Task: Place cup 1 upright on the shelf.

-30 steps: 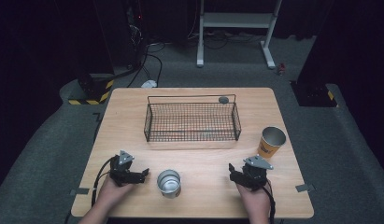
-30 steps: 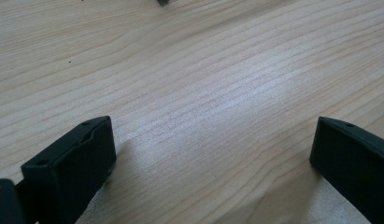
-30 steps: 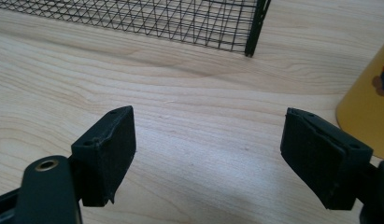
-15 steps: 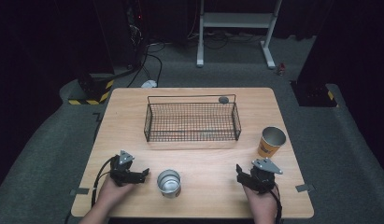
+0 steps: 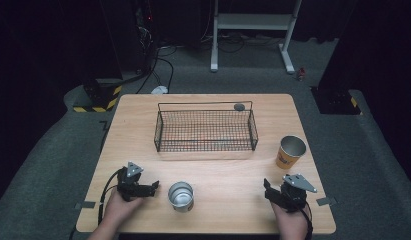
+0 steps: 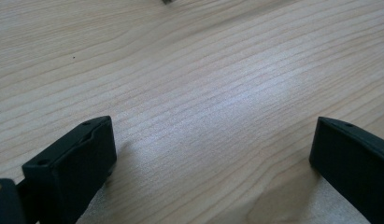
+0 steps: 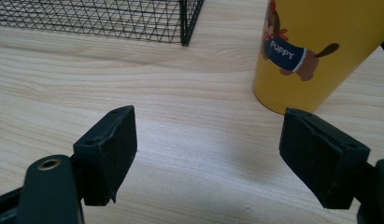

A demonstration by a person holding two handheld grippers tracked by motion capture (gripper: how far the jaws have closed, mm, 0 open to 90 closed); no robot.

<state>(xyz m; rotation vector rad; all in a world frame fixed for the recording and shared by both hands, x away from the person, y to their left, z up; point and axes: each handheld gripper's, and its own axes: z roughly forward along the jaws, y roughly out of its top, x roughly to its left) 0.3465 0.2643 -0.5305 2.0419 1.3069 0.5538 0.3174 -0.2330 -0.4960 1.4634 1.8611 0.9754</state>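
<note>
Yellow cup [image 5: 291, 152] stands upright near the right edge of the worktop [image 5: 228, 170], just ahead of the right gripper [image 5: 273, 190]; we judge it the object in hand, since that gripper points toward it.

High view: the right gripper lies near the front right corner, held low over the wood. Compared with a second ago it has shifted toward the right edge and turned to face the yellow cup more squarely. The left gripper [image 5: 152, 187] rests near the front left corner and has not moved; a metal cup [image 5: 181, 195] stands upright just beside its tips. A wire basket [image 5: 205, 131] sits toward the back edge, well apart from both grippers, with a small grey disc [image 5: 239, 106] behind its back rim.

Left gripper view: the left gripper [image 6: 213, 154] has its jaws spread wide over bare wood, with nothing between them.

Right gripper view: the right gripper [image 7: 208, 154] also has its jaws spread wide and empty. The yellow cup [image 7: 316, 51], printed with a dog and the word PUPPY, stands ahead and toward the right-hand jaw, not yet between the two. A corner of the wire basket [image 7: 133, 18] shows farther off.

We read the realignment as the approach to a grasp. The next move calls for advancing the right gripper until the cup wall sits between the jaws, then closing. Contact from one jaw alone could tip the cup.
</note>
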